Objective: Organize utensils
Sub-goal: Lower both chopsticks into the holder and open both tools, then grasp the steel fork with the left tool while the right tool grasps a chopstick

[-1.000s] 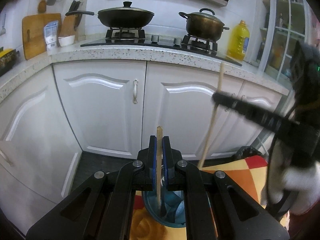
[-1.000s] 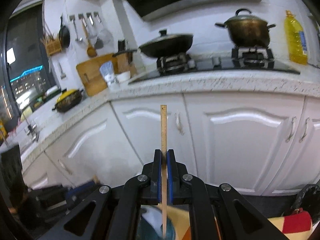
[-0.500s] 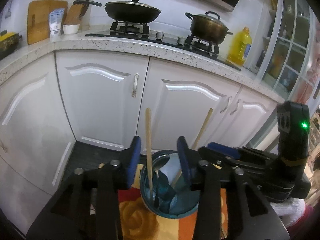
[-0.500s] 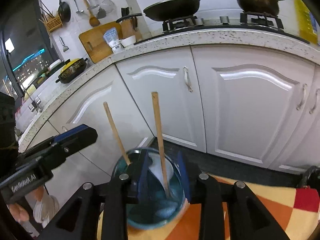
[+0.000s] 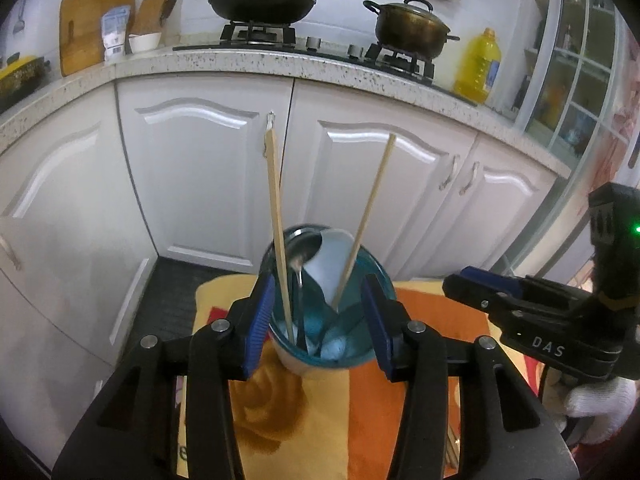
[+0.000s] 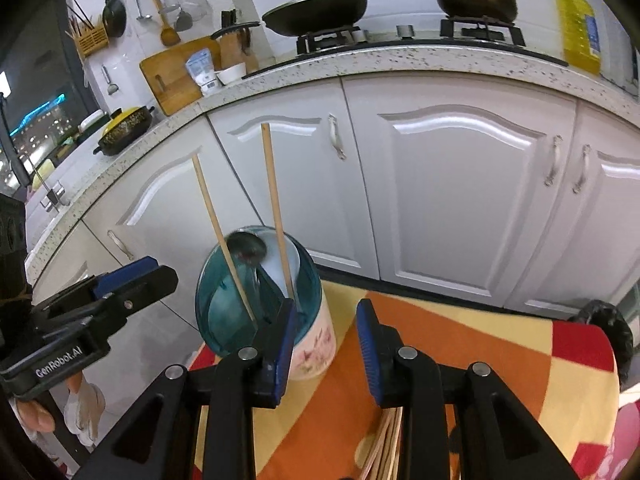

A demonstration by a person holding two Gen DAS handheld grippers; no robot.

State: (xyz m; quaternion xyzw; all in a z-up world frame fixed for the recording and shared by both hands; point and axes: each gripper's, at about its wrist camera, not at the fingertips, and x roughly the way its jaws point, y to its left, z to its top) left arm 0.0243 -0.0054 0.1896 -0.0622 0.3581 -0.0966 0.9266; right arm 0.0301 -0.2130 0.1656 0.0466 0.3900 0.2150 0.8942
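Note:
A cup [image 5: 294,364] with a blue inside stands on the patterned cloth. In it lean two wooden chopsticks [image 5: 278,220] [image 5: 366,216], a metal spoon [image 5: 306,246] and a white ceramic spoon [image 5: 330,266]. My left gripper [image 5: 319,326] sits just behind the cup, its jaws opening, with the cup's rim showing between them and no pad touching a chopstick. My right gripper [image 6: 326,340] is open beside the cup [image 6: 312,346], to its right, with nothing in it. Both chopsticks [image 6: 216,220] [image 6: 276,208] stand free. Each view shows the other gripper [image 5: 476,284] [image 6: 136,276] at its edge.
An orange, yellow and red cloth [image 6: 460,344] covers the table. More chopsticks [image 6: 386,448] lie on it under my right gripper. White cabinet doors [image 5: 208,176] and a counter with a wok [image 5: 260,0], a pot and an oil bottle [image 5: 478,64] stand behind. A gloved hand [image 5: 600,404] holds the right gripper.
Both grippers were shut on a chopstick each above the cup. They have opened, let go and sunk toward the cup. The two chopsticks now stand in it.

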